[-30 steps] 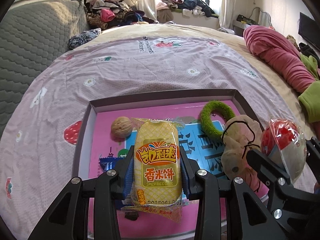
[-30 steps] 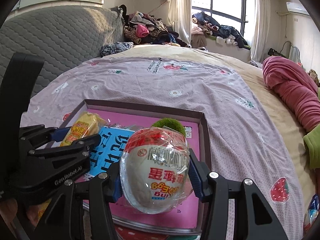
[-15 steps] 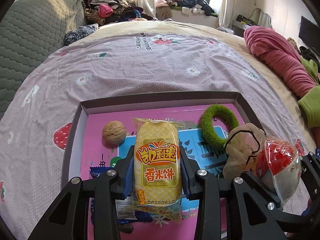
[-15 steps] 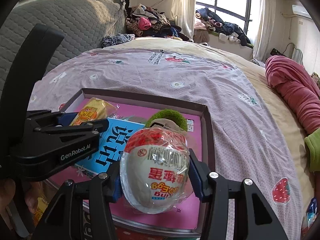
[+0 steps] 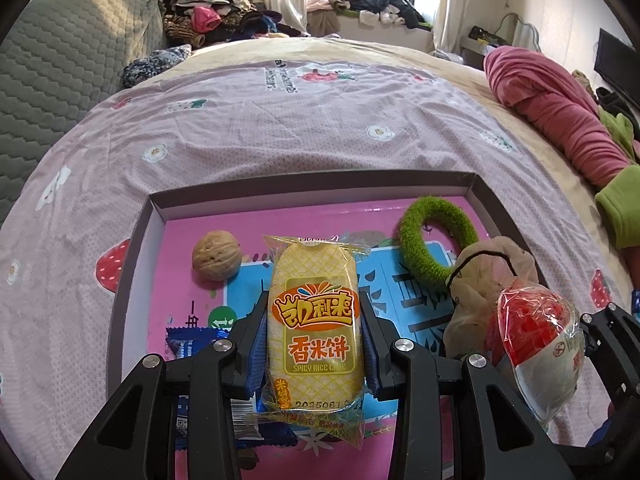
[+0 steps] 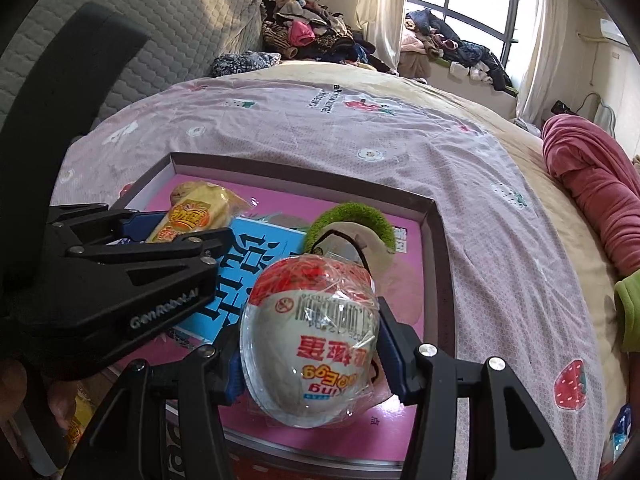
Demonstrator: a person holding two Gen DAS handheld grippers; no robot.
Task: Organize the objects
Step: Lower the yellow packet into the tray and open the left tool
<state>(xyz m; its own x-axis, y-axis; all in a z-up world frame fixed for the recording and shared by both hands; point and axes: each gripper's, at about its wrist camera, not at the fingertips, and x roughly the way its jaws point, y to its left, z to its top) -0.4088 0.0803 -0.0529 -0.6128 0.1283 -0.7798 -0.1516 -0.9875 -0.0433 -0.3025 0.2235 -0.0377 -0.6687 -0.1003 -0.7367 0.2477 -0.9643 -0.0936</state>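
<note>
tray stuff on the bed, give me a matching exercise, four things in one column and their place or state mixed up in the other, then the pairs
Things:
1. rice cracker pack
2. wrapped toy egg
3. walnut
4. green fuzzy ring

Place or state:
A. lies loose on the tray floor, near its far left corner
B. clamped in the left tongs
C. lies near the tray's far right corner, partly under a beige pouch
D. clamped in the right tongs

Pairs: 1-B, 2-D, 3-A, 4-C
</note>
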